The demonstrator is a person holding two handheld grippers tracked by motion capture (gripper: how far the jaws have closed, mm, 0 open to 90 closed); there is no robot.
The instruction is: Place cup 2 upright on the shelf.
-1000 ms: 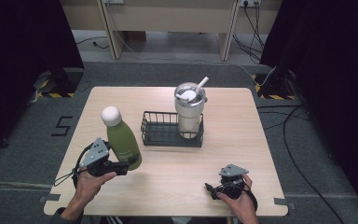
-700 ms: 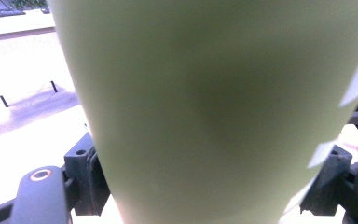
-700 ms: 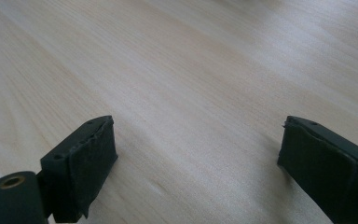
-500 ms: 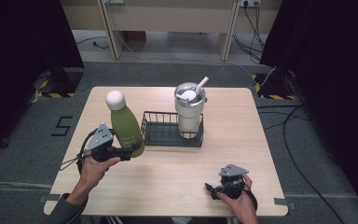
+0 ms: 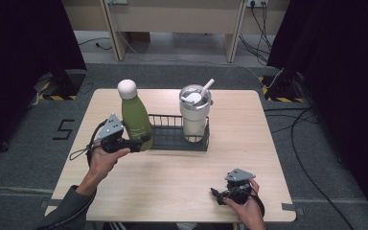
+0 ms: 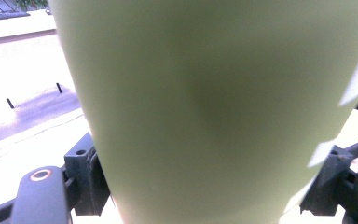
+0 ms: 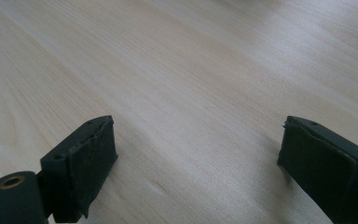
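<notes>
Both pads of my left tongs pinch the smooth, slippery green bottle low on its body, likely heavy, while my right tongs rest spread on the counter.

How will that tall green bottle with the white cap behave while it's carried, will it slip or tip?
The tall green bottle with the white cap looks rigid, so squeezing shouldn't deform it. Its smooth, rounded wall could slip in the left tongs. Gripped low on the body, with most of its height above, it may tilt.
</notes>
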